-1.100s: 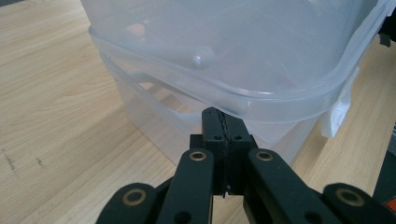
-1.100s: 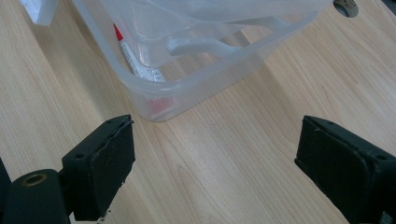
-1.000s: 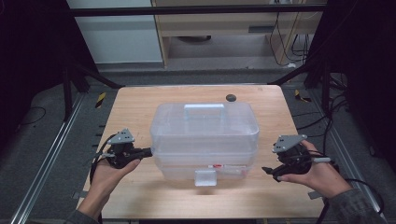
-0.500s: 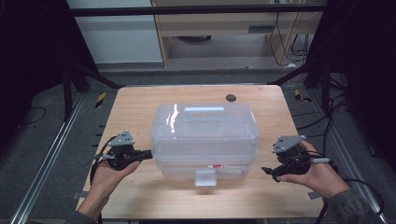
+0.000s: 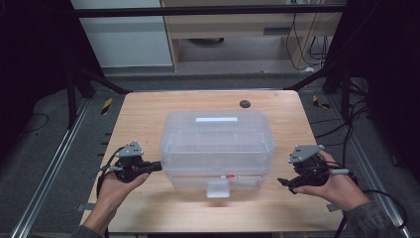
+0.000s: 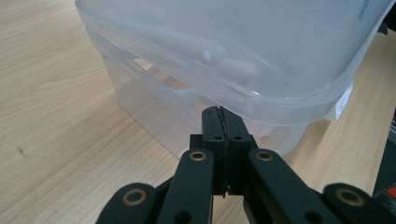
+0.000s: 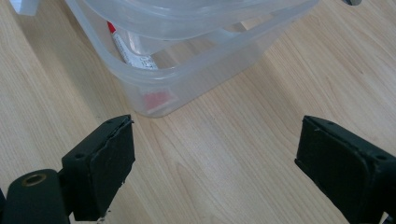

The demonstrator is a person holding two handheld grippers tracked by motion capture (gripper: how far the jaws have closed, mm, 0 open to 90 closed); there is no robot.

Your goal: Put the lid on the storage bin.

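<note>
A clear plastic box (image 5: pixel 218 144) with a lid and a white top handle (image 5: pixel 216 120) stands in the middle of the wooden table (image 5: pixel 143 119). My left gripper (image 5: pixel 159 165) is shut with nothing in it, its tips at the box's left side. In the left gripper view the shut tips (image 6: pixel 223 116) sit just under the overhanging lid rim (image 6: pixel 261 100). My right gripper (image 5: pixel 283 183) is open, a little off the box's right front corner. Its pads (image 7: pixel 112 154) stand wide apart over bare wood, short of the box (image 7: pixel 187 70). A red-and-white tube (image 7: pixel 128 49) lies inside.
A white latch tab (image 5: pixel 218 188) hangs at the box's front. A small black round thing (image 5: pixel 244 103) lies near the table's far edge. Metal frame rails (image 5: pixel 54 163) run along both sides of the table, with cables on the floor at the right.
The left gripper has crept slightly along the box's left side, and a glare on the lid's left came and went. The right gripper has kept still.
</note>
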